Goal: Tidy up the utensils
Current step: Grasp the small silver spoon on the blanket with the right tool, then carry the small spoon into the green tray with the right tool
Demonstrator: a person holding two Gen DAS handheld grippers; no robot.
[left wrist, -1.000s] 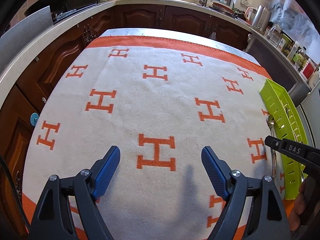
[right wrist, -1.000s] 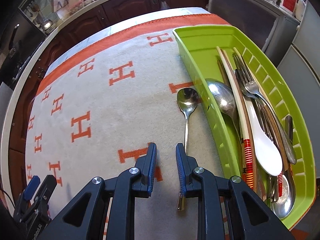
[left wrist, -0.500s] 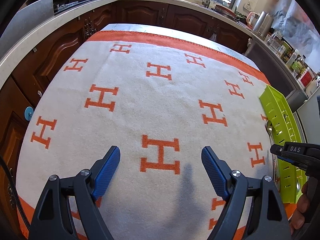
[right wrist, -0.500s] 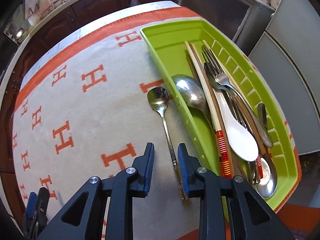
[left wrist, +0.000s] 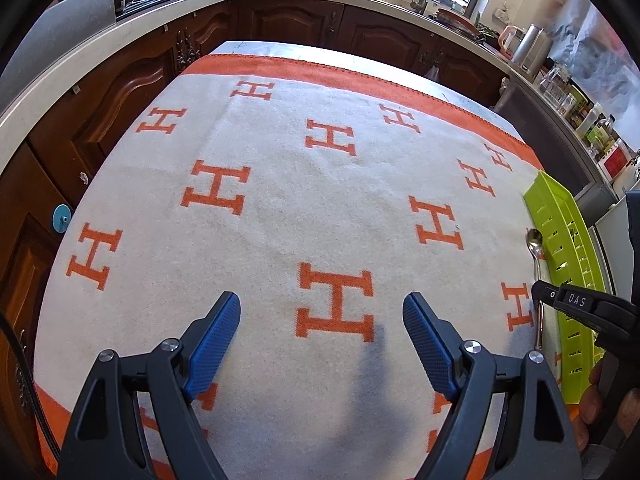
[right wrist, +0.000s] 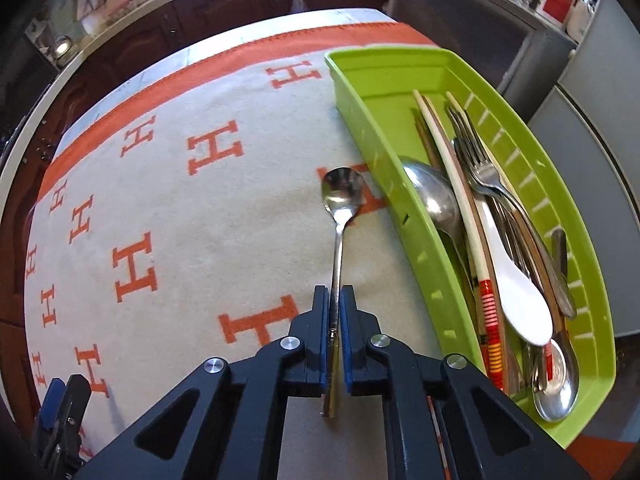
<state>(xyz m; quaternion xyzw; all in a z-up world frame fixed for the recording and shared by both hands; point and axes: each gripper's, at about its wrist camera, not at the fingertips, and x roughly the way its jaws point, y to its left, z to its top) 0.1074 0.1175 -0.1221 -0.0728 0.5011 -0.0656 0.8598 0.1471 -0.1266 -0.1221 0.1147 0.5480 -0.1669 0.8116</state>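
At 8 o'clock in the right wrist view, the left gripper (left wrist: 322, 312) hovers spread apart above the cloth (left wrist: 280, 208). Centre, the right gripper (right wrist: 335, 294) has just closed, clamped on the spoon (right wrist: 342, 196) handle. At 3 o'clock, the tray (right wrist: 420, 256) holds cutlery.

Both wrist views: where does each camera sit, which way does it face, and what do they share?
Left wrist: on the open left gripper, angled down over the blanket; a hand shows at right.
Right wrist: on the right gripper, shut on the spoon beside the green tray.
Shared: spoon, tray, blanket.
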